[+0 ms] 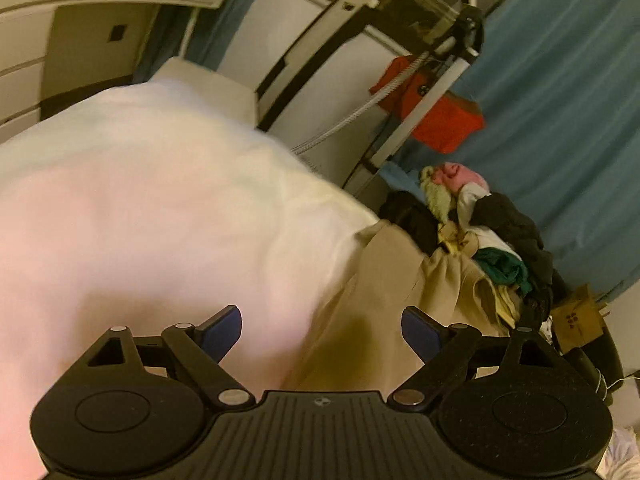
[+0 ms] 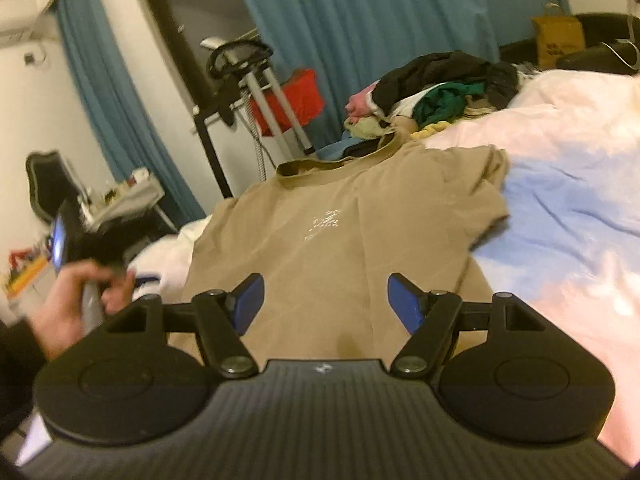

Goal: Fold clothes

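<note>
A white bed [image 2: 560,208] carries a tan T-shirt [image 2: 332,240] spread flat, collar toward a pile of mixed clothes [image 2: 436,88] at the far edge. The right gripper [image 2: 325,300] hovers above the shirt's lower part, jaws wide and empty. The left gripper [image 1: 321,330], jaws also wide, hangs over the shirt's edge.

T-shirt [image 2: 340,232] flat on bed [image 2: 568,208]; clothes pile [image 2: 432,88] behind its collar.

Matt tan cloth T-shirt [image 2: 332,232]
</note>
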`<state>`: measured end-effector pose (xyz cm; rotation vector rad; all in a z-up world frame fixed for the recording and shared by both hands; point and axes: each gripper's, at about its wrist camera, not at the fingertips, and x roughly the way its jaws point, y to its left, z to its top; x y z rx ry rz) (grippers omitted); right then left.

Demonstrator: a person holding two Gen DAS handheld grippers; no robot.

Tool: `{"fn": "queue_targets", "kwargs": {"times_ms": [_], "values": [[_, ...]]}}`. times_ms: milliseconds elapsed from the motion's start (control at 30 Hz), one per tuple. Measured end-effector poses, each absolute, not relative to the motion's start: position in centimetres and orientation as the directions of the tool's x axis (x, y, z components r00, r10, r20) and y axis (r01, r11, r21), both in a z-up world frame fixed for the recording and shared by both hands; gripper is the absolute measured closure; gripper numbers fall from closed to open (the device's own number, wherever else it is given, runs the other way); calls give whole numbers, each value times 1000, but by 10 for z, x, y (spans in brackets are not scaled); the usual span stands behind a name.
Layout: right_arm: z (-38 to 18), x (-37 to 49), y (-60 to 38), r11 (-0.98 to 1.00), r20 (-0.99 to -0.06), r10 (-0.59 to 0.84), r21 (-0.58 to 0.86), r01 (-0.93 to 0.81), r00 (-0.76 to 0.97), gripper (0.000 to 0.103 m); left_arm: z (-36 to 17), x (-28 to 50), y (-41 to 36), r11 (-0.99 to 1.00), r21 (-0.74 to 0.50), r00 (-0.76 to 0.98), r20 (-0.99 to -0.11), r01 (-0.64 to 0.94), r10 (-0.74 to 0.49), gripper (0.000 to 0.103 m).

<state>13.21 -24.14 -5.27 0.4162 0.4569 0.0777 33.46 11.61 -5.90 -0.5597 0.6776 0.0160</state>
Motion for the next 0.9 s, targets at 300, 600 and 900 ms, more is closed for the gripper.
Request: {"fn": "queue_targets", "kwargs": {"times_ms": [300, 600, 900], "values": [[-94, 167, -249, 827, -477, 263, 559, 59, 839, 32, -86, 406, 73, 920, -371, 772, -619, -124, -145, 45], [-95, 166, -247, 829, -485, 236, 552, 86, 842, 32, -73, 403, -1, 997, -64, 813, -583, -31, -12, 98], [-91, 149, -262, 840, -498, 135, 516, 167, 857, 32, -74, 329, -155, 840, 379, 853, -493, 388, -172, 98]]}}
